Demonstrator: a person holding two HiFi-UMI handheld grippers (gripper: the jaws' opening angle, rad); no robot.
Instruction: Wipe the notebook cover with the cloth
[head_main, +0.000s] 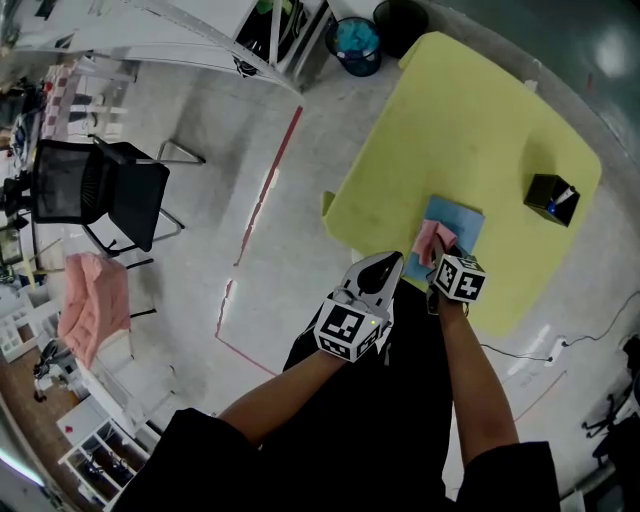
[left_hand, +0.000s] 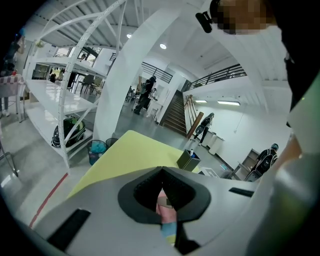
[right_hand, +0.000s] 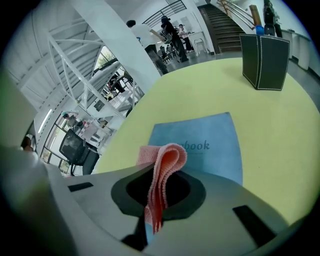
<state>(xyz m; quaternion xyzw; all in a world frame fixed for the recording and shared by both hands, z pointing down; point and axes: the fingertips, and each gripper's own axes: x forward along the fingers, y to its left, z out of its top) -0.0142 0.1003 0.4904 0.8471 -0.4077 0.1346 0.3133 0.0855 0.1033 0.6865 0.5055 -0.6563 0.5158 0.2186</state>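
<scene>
My right hand-held gripper (right_hand: 159, 187) pinches the pink cloth (right_hand: 167, 160) over the blue notebook (right_hand: 210, 145) on the counter (head_main: 470, 130). My left hand-held gripper (left_hand: 162, 172) is closed and empty. I think wiping comes next: press down and rub.

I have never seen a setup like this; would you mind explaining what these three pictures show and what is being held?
There is no robot here: a person holds a handheld tool with two jaws in each hand. The head view comes from a camera on the person's head, looking down at a yellow-green table. The other two come from cameras riding on each tool, looking along its jaws. On the table lie a blue notebook and a black pen holder. The right gripper has its jaws closed on a pink cloth, over the notebook's near end. The left gripper has its jaws together with nothing between them, near the table's edge.
</scene>
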